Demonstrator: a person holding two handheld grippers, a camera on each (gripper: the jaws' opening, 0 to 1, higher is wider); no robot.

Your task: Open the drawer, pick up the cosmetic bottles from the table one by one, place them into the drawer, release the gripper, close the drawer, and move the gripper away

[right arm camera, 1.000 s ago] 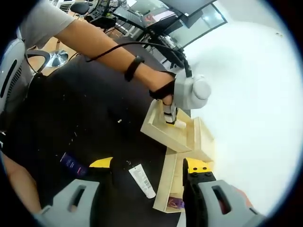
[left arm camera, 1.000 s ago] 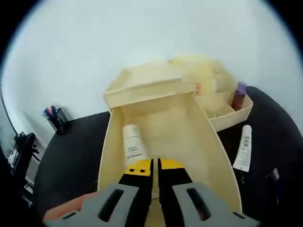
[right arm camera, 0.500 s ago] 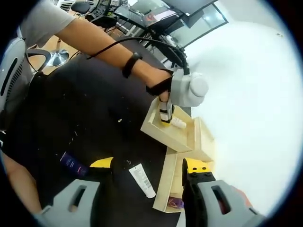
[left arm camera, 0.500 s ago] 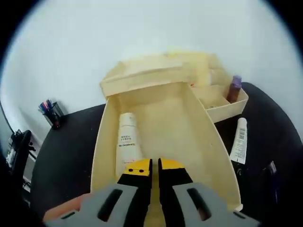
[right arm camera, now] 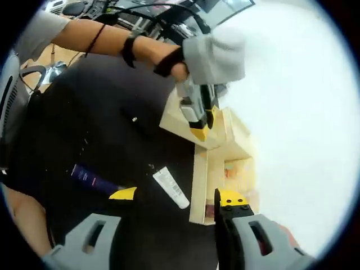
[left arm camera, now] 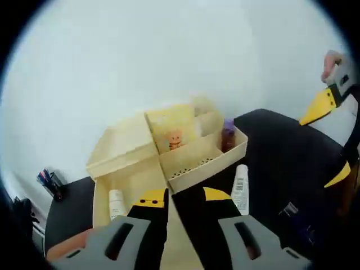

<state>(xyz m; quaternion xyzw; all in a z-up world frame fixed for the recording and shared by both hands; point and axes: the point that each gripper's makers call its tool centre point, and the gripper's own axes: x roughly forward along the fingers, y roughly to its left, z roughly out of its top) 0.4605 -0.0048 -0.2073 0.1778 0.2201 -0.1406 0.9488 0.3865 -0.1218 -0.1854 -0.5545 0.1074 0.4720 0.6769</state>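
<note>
Left tool [left arm camera: 177,197] open, empty, above drawer [left arm camera: 101,194]. White bottle [left arm camera: 116,202] in drawer. Right tool [right arm camera: 171,197] wide open, empty. White tube [right arm camera: 171,187] on black bench [right arm camera: 84,129].

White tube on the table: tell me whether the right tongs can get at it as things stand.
Probably yes. The white tube lies flat on bare black table beside the wooden organizer, nothing on it, and the right tongs are open just short of it.

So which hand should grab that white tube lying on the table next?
Probably the right: the white tube lies between the right gripper's open fingers, while the left gripper hangs over the drawer.
</note>
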